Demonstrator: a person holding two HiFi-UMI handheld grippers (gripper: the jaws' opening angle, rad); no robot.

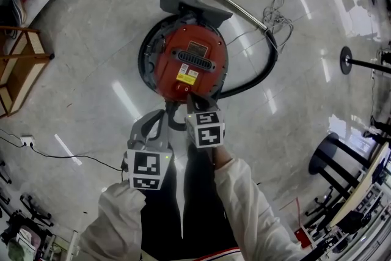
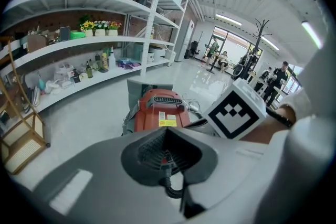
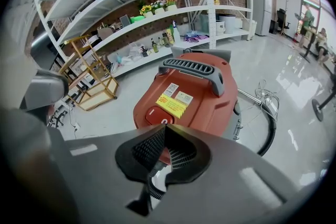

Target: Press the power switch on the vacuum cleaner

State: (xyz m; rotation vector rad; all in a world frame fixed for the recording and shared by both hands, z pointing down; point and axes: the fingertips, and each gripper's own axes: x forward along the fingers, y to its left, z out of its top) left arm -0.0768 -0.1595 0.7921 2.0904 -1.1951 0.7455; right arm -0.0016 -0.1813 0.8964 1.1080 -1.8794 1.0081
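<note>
White sleeves [image 1: 247, 198] fill the near edge of the head view, and a gripper extends from each over the pale, glossy floor [image 1: 91, 40]. The left gripper [image 1: 160, 117] is the nearer of the two and sits to the left. Its jaws are pressed together on nothing, just short of the vacuum cleaner [image 1: 190, 58]. The right gripper [image 1: 194, 97] is a little farther out, and its jaws are likewise closed with nothing between them. Its tips are down at the near edge of the machine's red body, right at the red power switch [image 3: 156, 115]. In the right gripper view they overlap the near rim of the switch, though actual contact cannot be told.

The vacuum cleaner stands on the floor, a round red body on a dark grey base. A yellow label [image 1: 186, 76] lies just beyond the switch, and a grey slotted handle [image 3: 194, 68] lies beyond that. A black hose [image 1: 264, 70] curves round the right side to a metal tube [image 1: 235, 4], which runs to the grey floor nozzle [image 1: 192, 3] at the far side. A loose white cord [image 1: 275, 14] lies to the right of the tube. A wooden rack [image 1: 21, 67] stands well to the left. White shelves [image 3: 157, 23] with bottles line the far brick wall.
</note>
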